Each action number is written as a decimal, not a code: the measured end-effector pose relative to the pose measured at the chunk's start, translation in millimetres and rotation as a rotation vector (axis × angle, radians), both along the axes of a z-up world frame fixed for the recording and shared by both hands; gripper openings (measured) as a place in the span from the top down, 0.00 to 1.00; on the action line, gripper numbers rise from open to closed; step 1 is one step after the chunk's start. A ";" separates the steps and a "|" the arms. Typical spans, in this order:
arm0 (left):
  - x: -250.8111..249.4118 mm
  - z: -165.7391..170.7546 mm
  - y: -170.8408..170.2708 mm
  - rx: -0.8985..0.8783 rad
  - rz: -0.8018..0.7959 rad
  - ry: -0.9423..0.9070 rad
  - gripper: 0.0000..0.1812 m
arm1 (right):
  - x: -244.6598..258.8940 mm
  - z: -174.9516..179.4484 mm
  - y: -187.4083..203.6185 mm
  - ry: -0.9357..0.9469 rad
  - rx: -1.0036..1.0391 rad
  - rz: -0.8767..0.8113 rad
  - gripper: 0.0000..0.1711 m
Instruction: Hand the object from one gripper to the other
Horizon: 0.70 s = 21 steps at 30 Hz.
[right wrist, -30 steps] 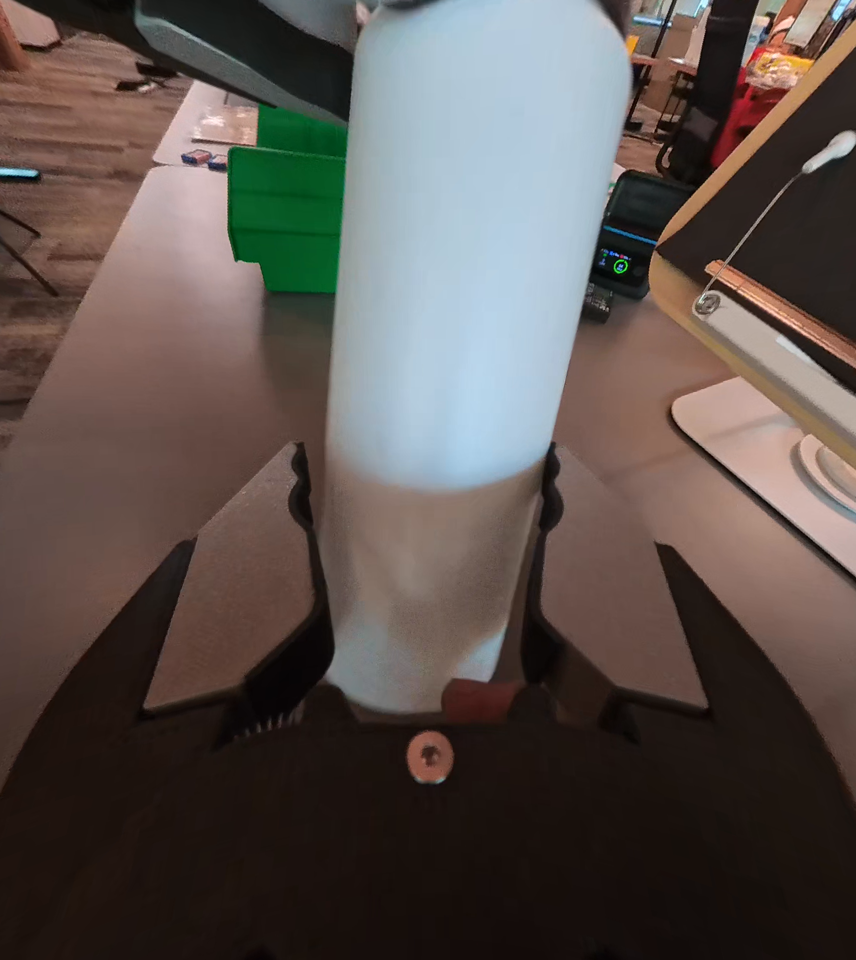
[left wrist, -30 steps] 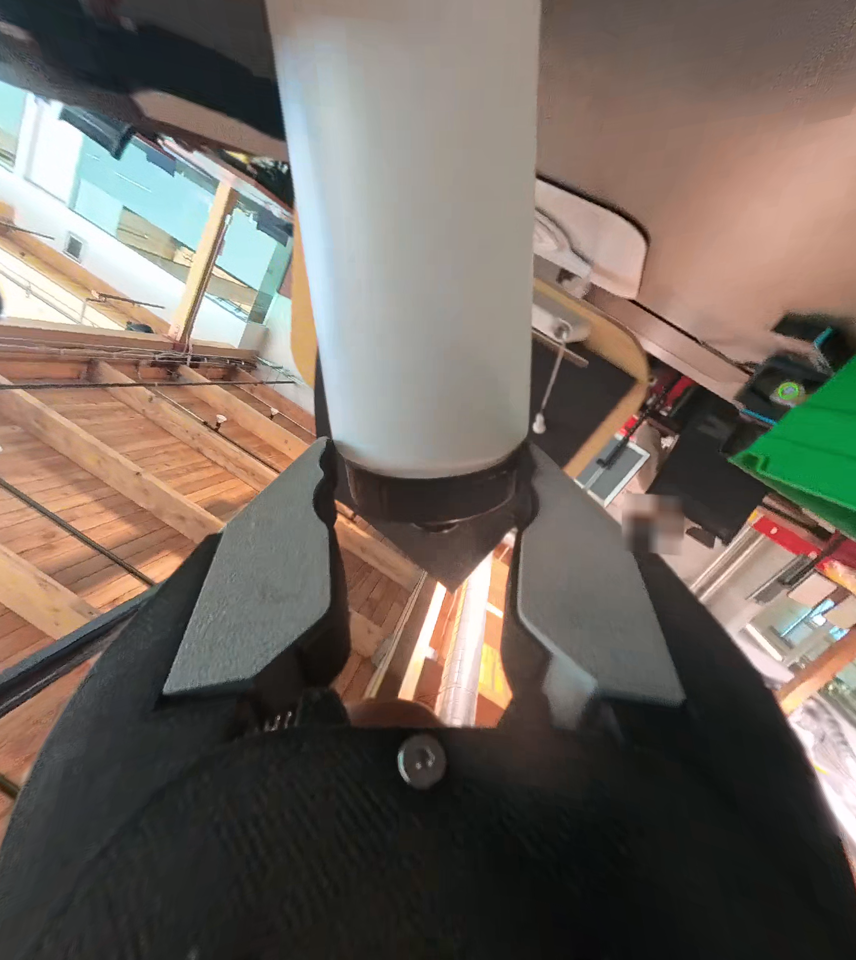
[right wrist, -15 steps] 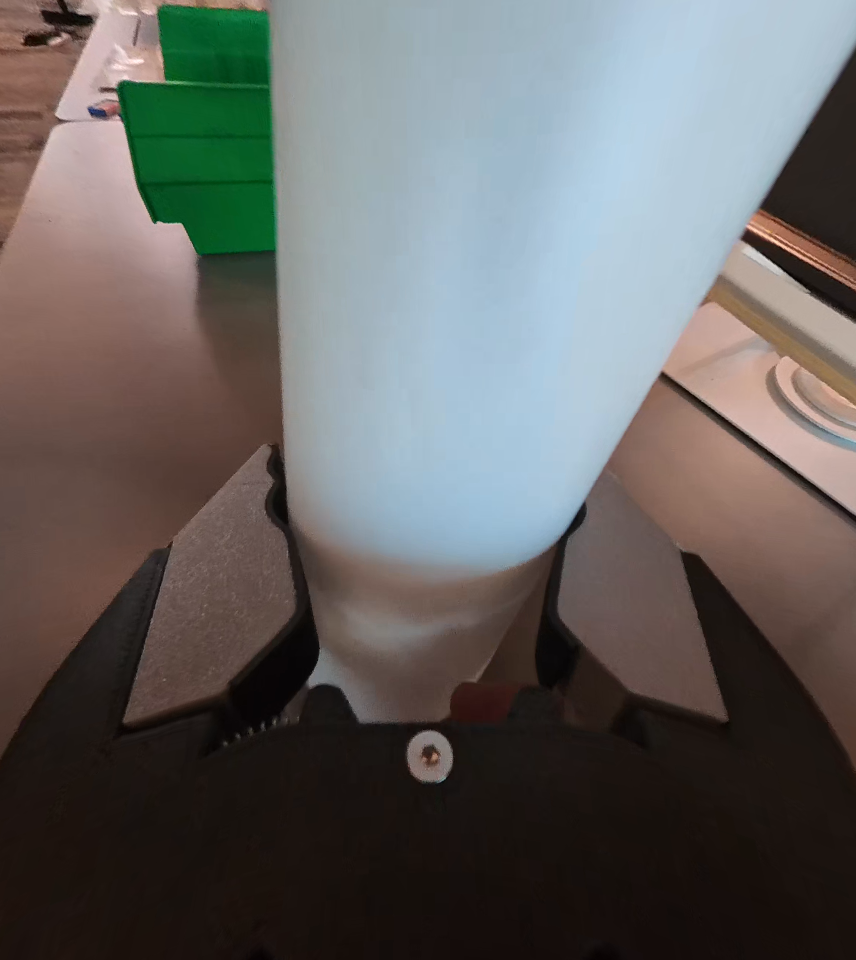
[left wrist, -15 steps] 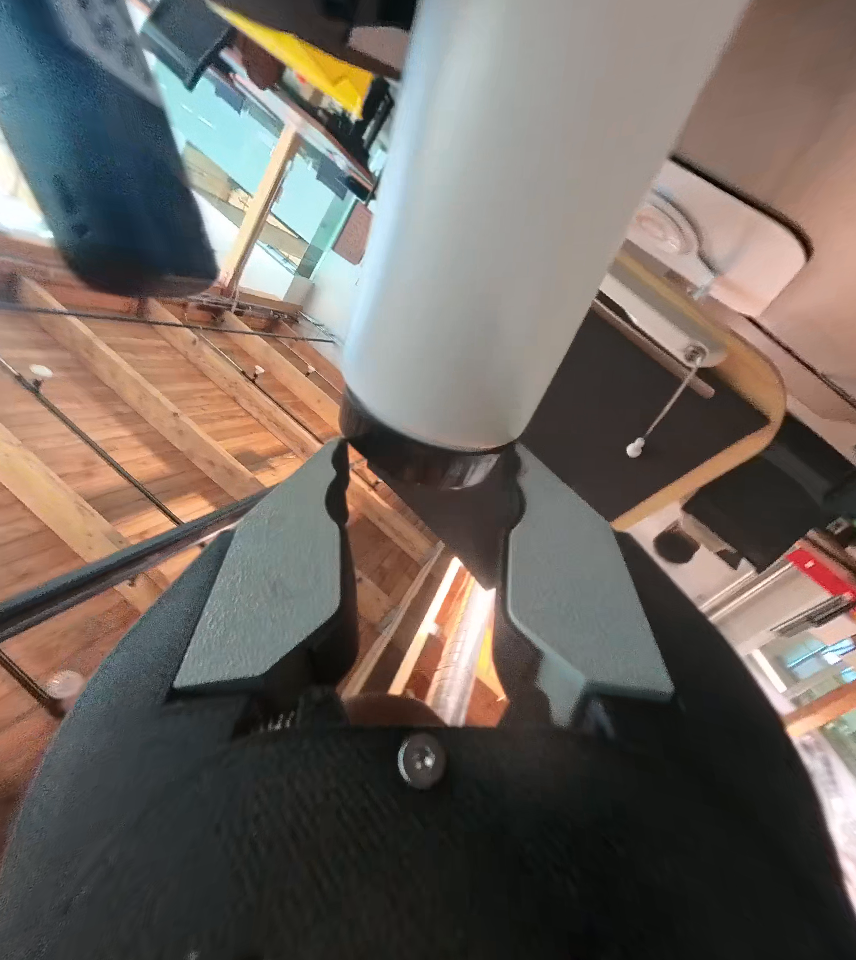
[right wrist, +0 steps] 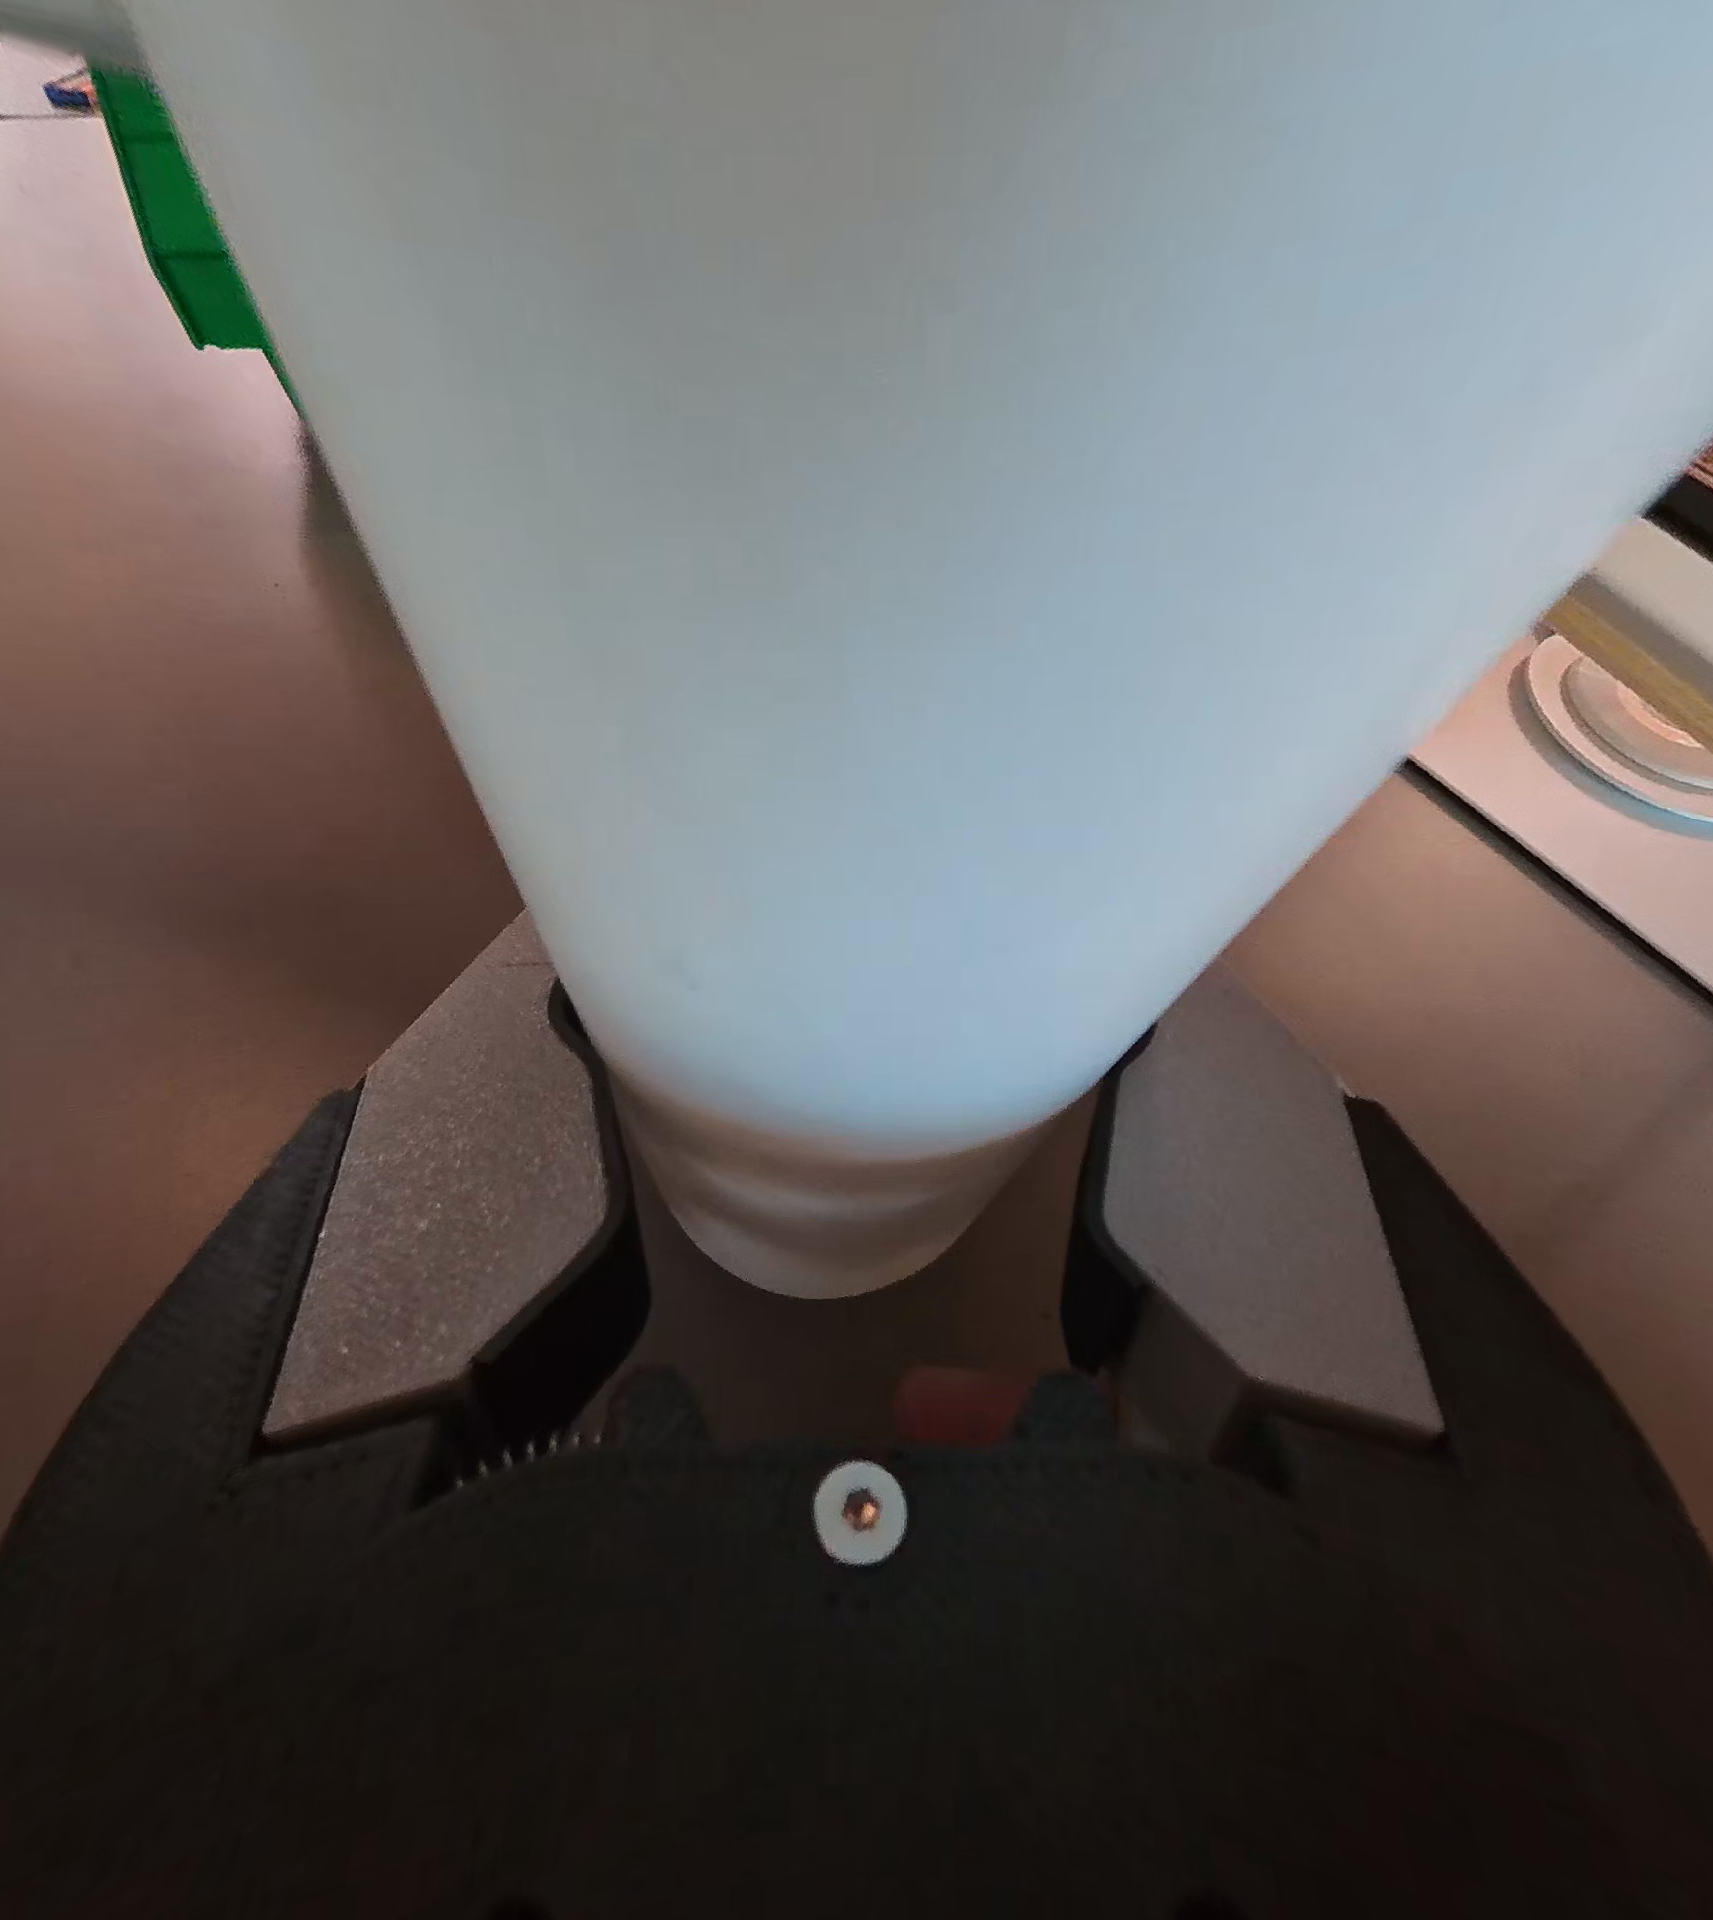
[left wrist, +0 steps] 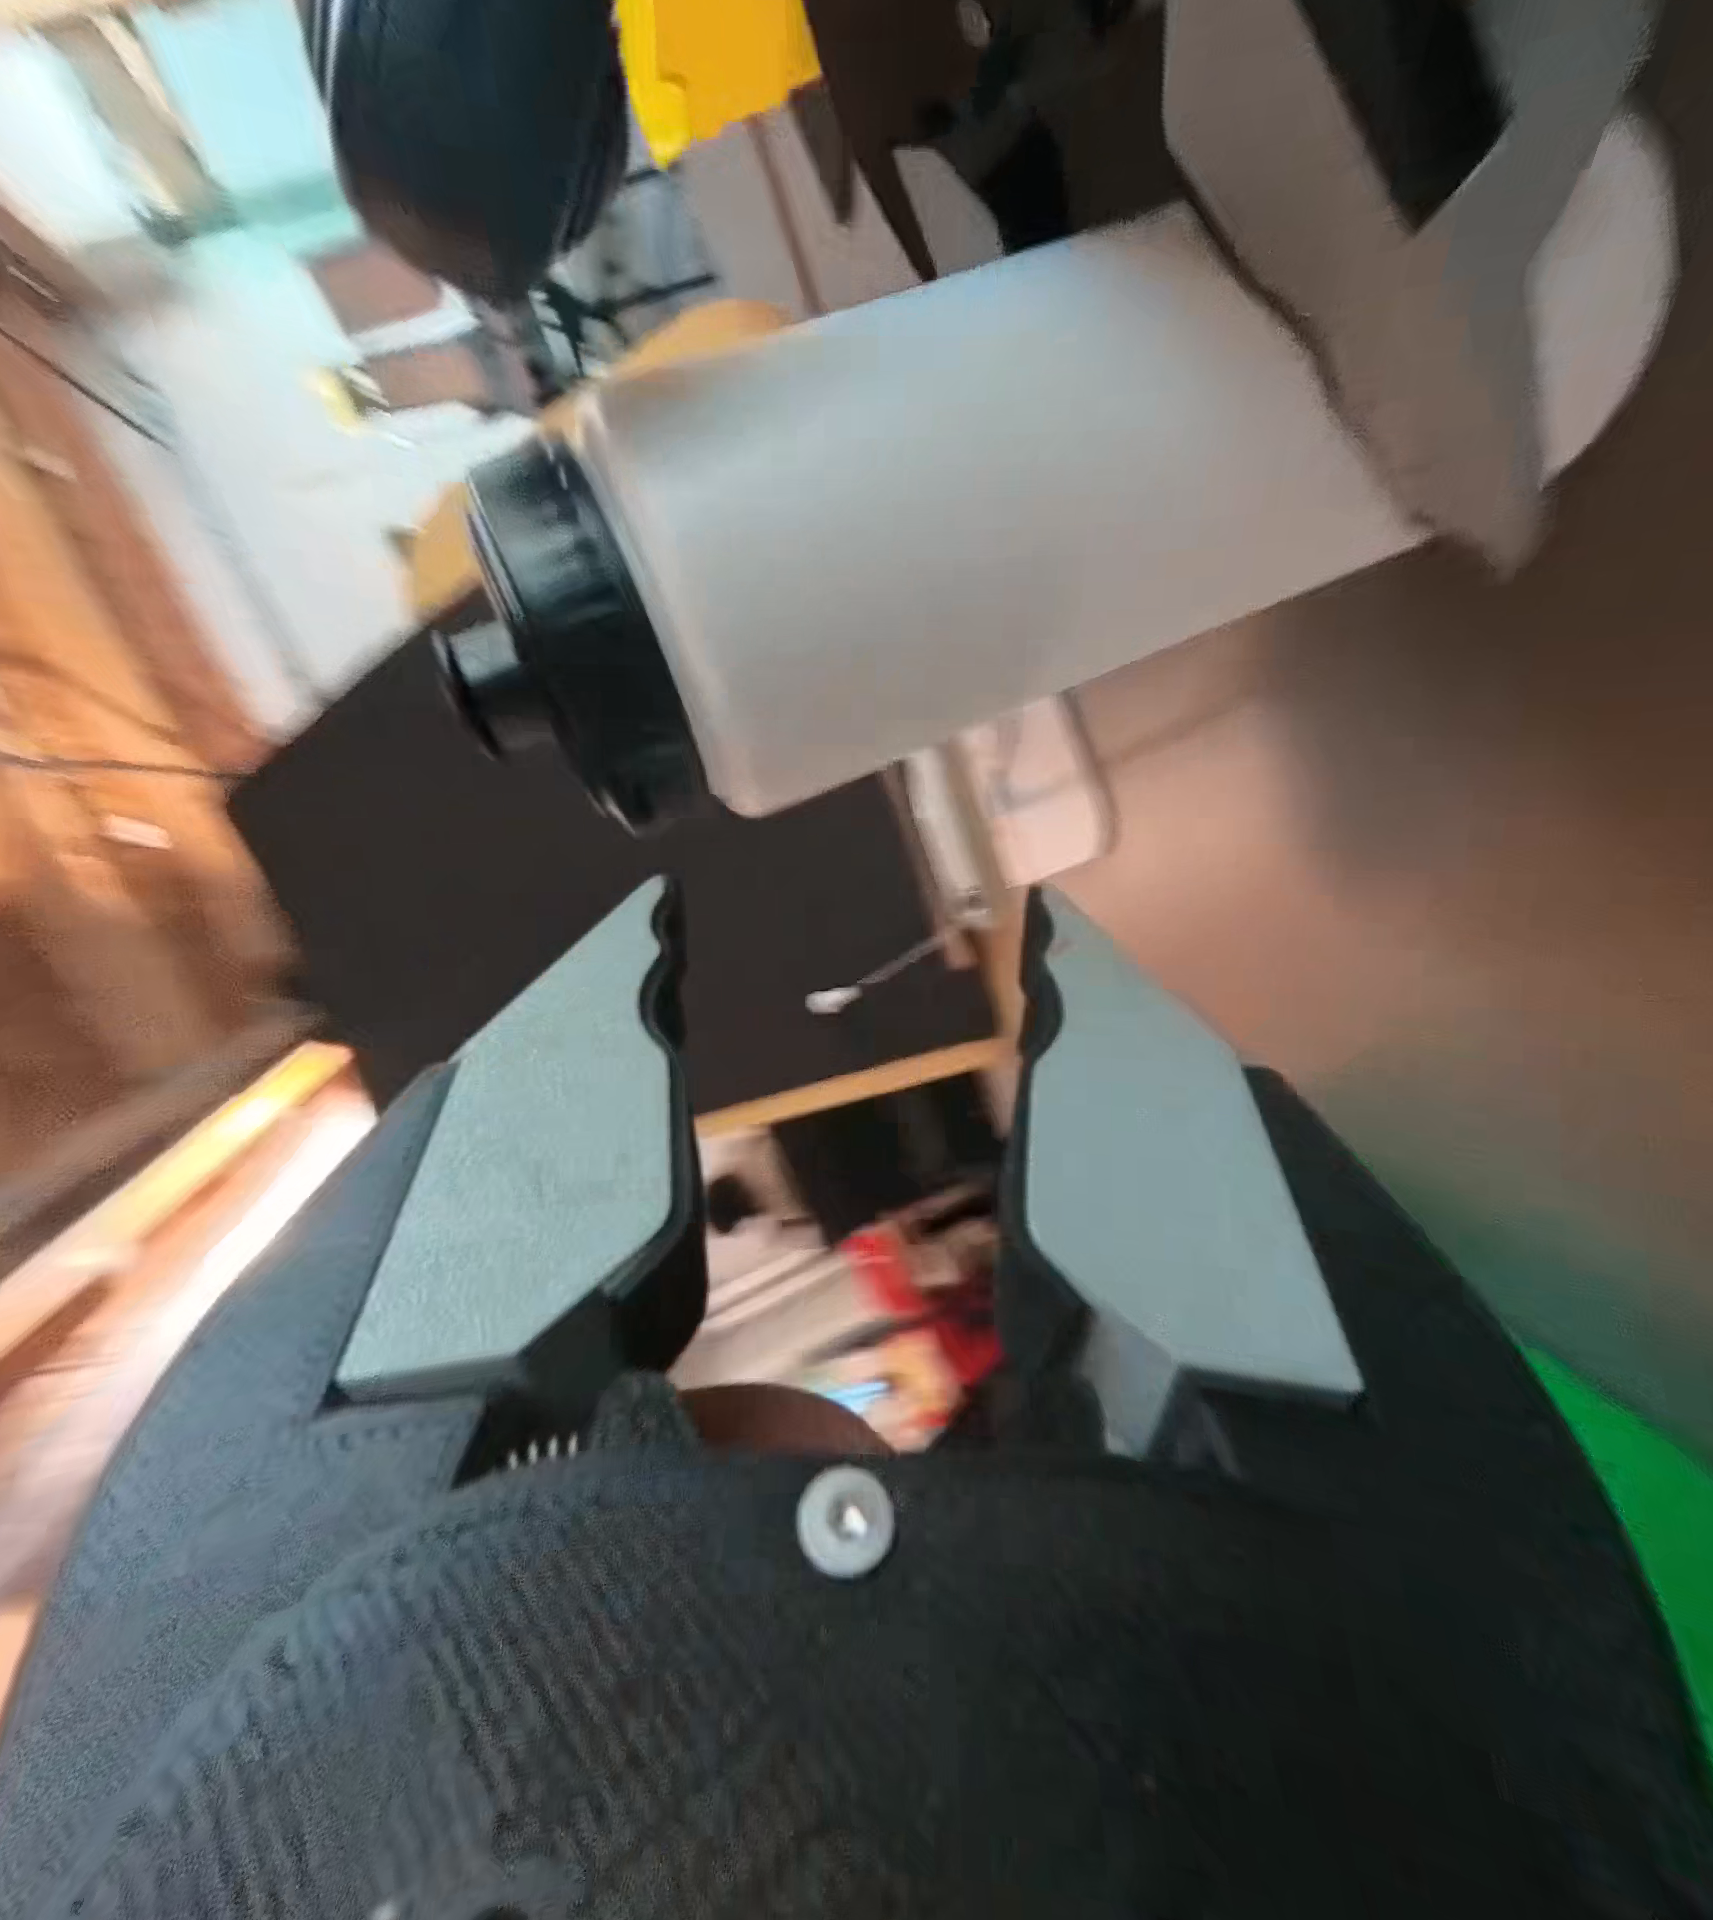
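White bottle (right wrist: 831,520) with a black cap (left wrist: 571,634) is clamped at its base between the right gripper (right wrist: 847,1049) fingers, above the brown table (right wrist: 156,727). Just short of the cap, the left gripper (left wrist: 847,925) stands parted, empty. Green bin (right wrist: 177,229) behind.

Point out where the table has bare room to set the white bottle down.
Bare table stretches left of the white bottle, below the green bin. On the right, the white stand base crowds the surface.
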<state>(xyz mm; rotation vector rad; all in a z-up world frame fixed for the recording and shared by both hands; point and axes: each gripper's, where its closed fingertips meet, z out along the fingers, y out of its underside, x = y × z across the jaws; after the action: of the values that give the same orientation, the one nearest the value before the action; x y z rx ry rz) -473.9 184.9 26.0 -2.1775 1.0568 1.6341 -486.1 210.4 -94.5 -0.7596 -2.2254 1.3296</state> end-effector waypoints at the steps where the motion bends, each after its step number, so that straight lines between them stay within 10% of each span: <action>1: 3.2 -6.8 -5.1 0.038 0.043 -0.140 0.64 | 0.2 0.0 0.5 0.001 0.001 0.003 0.41; 9: 14.0 -20.4 -2.0 0.664 0.116 -1.103 0.55 | 10.9 20.4 -2.0 0.065 -0.065 0.081 0.40; 21: -10.1 -72.6 46.6 0.779 -0.063 -1.274 0.46 | 10.7 40.6 12.0 0.098 -0.191 0.087 0.40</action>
<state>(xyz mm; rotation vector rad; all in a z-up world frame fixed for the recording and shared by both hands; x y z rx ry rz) -483.9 231.5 -46.6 -1.9178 0.0560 0.2418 -475.4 222.4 -53.9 -0.6541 -2.0970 1.6041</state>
